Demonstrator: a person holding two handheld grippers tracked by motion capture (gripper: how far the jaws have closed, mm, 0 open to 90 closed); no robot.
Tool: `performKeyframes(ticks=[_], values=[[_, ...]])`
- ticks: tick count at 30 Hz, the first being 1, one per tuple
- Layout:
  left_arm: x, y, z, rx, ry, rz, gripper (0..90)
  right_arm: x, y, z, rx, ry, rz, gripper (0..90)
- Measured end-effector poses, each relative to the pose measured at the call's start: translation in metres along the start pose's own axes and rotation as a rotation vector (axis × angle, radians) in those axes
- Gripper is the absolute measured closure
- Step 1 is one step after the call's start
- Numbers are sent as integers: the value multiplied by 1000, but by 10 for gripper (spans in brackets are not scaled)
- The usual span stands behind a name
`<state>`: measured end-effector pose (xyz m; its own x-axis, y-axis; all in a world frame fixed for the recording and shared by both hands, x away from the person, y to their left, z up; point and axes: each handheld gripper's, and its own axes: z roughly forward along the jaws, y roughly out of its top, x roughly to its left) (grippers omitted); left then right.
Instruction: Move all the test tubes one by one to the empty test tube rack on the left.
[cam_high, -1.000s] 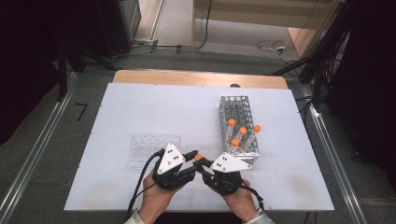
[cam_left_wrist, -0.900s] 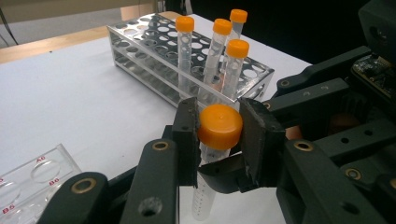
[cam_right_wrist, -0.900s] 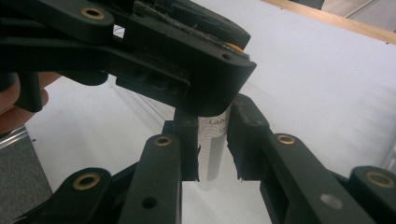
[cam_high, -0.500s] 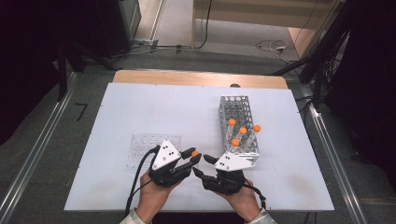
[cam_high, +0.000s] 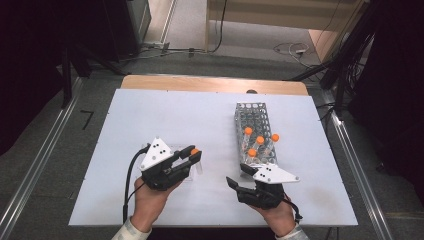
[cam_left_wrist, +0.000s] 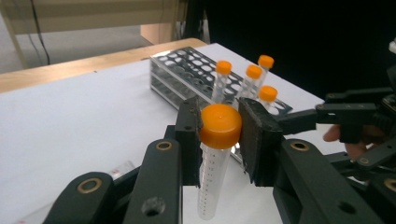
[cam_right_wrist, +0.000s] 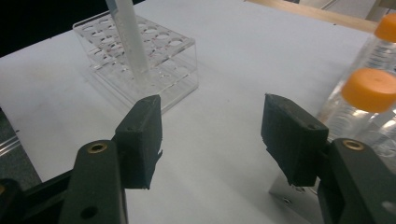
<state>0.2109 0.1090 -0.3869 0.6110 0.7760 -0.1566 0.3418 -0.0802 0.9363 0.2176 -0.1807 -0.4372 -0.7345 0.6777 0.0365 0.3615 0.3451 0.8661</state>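
Metal rack (cam_high: 254, 117) w/ 4 capped tubes (cam_high: 261, 141); white table (cam_high: 165, 112).

Orange-capped clear tube (cam_left_wrist: 212, 168), black grippers, silvery metal rack (cam_high: 255, 131), seemingly clear plastic rack (cam_right_wrist: 140, 60), white table (cam_high: 200, 120).

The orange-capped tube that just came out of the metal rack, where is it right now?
In the left claw, clamped at its cap: the orange-capped tube hangs upright over the clear plastic rack, left of the metal rack in the high view.
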Motion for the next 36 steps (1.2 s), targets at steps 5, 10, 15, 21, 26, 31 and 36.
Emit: performKeyframes(ticks=[5, 10, 15, 21, 26, 31, 36], values=[[14, 7, -13, -23, 38, -19, 701, -8, -2, -7, -6, -19, 16, 369], [29, 10, -24, -42, 78, -41, 701, -13, -4, -11, -5, -33, 24, 369], [50, 10, -41, -60, 140, -70, 701, -17, -6, -13, -7, -47, 34, 369], [76, 7, -56, -71, 261, -78, 701, -21, -6, -15, -11, -58, 40, 371], [91, 3, -60, -63, 322, -89, 701, -21, -6, -14, -8, -60, 39, 371], [97, -2, -57, -48, 344, -87, 701, -21, -7, -13, -6, -59, 42, 371], [98, -4, -51, -35, 366, -71, 700, -22, -7, -14, -6, -61, 46, 371]])
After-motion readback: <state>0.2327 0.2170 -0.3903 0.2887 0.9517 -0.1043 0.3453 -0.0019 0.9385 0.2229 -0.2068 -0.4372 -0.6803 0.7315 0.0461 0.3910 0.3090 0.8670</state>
